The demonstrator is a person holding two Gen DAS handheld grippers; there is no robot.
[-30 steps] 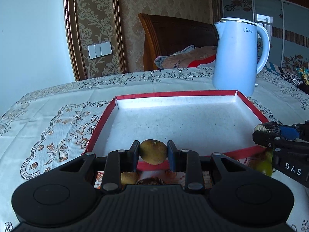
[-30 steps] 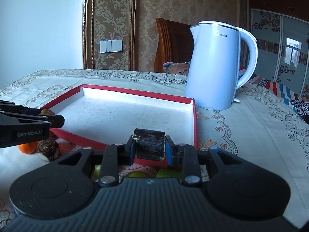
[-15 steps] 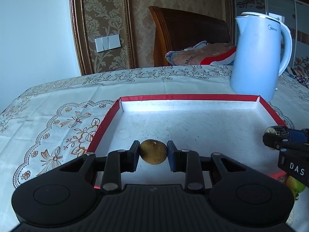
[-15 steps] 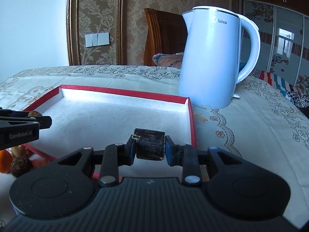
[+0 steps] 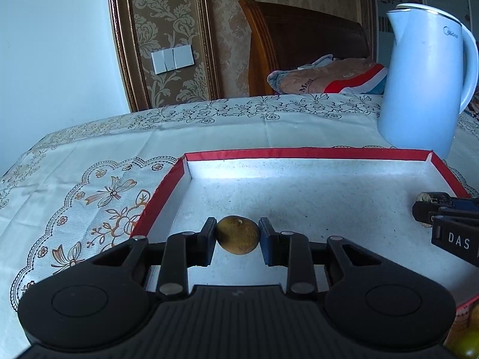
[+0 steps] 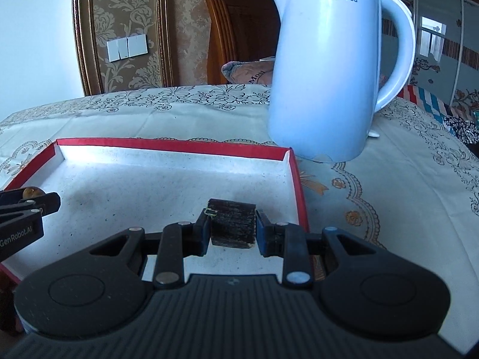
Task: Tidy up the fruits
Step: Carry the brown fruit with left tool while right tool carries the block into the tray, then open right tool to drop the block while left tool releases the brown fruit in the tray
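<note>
My left gripper [image 5: 238, 236] is shut on a small round brownish-green fruit [image 5: 238, 234], held above the near left part of a shallow red-rimmed tray [image 5: 299, 153] with a white floor. My right gripper [image 6: 233, 224] is shut on a dark brown, rough, block-shaped piece [image 6: 233, 223] over the tray's [image 6: 167, 145] near right part. Each gripper shows in the other's view: the right one [image 5: 443, 212] at the right edge, the left one [image 6: 30, 203] at the left edge. A green fruit [image 5: 467, 344] lies outside the tray at the bottom right.
A pale blue electric kettle [image 6: 329, 68] stands just behind the tray's far right corner on a flower-patterned tablecloth [image 5: 89, 155]. Behind the table are a wooden chair back [image 5: 299, 39] with a folded cloth, and a patterned wall.
Both grippers have moved forward from the tray's near rim to over its floor, each still holding its item. The fruits in front of the tray have dropped out of view.
</note>
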